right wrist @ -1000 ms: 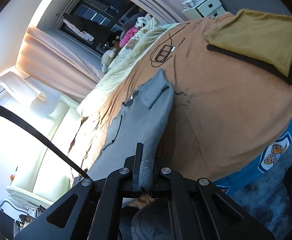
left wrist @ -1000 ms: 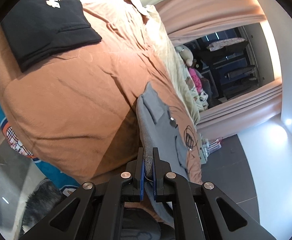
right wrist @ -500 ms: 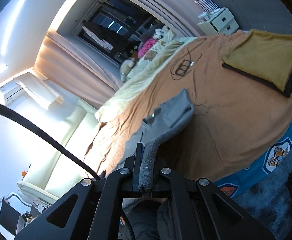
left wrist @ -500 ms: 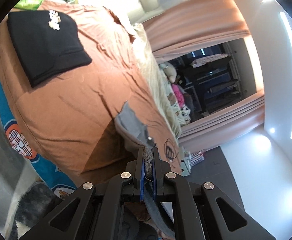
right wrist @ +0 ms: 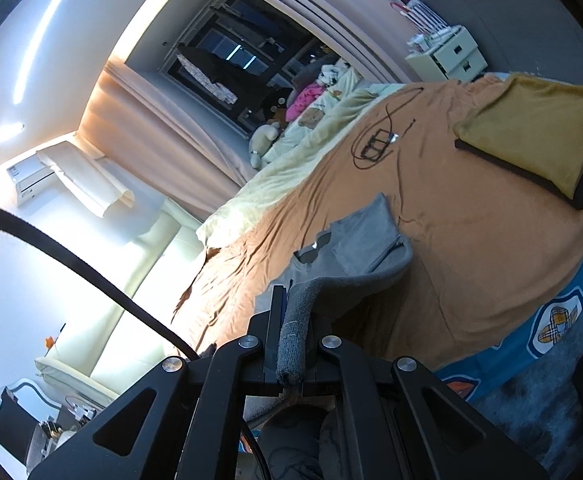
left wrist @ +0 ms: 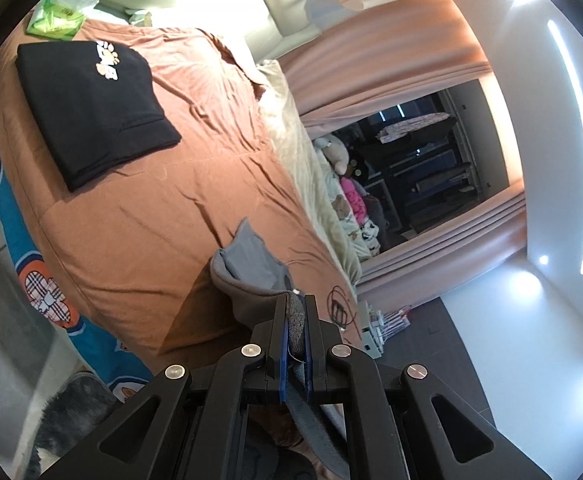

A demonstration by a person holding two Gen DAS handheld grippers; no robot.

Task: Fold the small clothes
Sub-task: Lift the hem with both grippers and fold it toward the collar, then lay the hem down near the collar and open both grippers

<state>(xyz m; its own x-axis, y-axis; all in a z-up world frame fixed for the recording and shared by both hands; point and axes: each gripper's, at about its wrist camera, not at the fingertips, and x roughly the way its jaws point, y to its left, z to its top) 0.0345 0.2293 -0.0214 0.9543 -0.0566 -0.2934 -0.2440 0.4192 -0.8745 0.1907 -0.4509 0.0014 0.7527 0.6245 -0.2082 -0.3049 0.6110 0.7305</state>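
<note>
A grey knitted garment (left wrist: 251, 268) with a pocket hangs lifted above the brown bedspread (left wrist: 163, 216). My left gripper (left wrist: 295, 304) is shut on one ribbed edge of it. In the right wrist view the same grey garment (right wrist: 363, 240) sags between the hands, and my right gripper (right wrist: 295, 300) is shut on its other ribbed edge. The far part of the garment still touches the bed. Its lower part drops out of sight under both grippers.
A folded black garment (left wrist: 91, 104) lies at the bed's far left, a green packet (left wrist: 55, 20) beyond it. A folded mustard garment (right wrist: 531, 132) lies at the right. Black glasses and a cord (right wrist: 379, 144) rest on the bedspread. Soft toys (right wrist: 291, 116), curtains and a white drawer unit (right wrist: 451, 56) stand behind.
Both grippers have risen and drawn back, lifting the grey garment off the bedspread so only its far end rests there. Both grips are unchanged.
</note>
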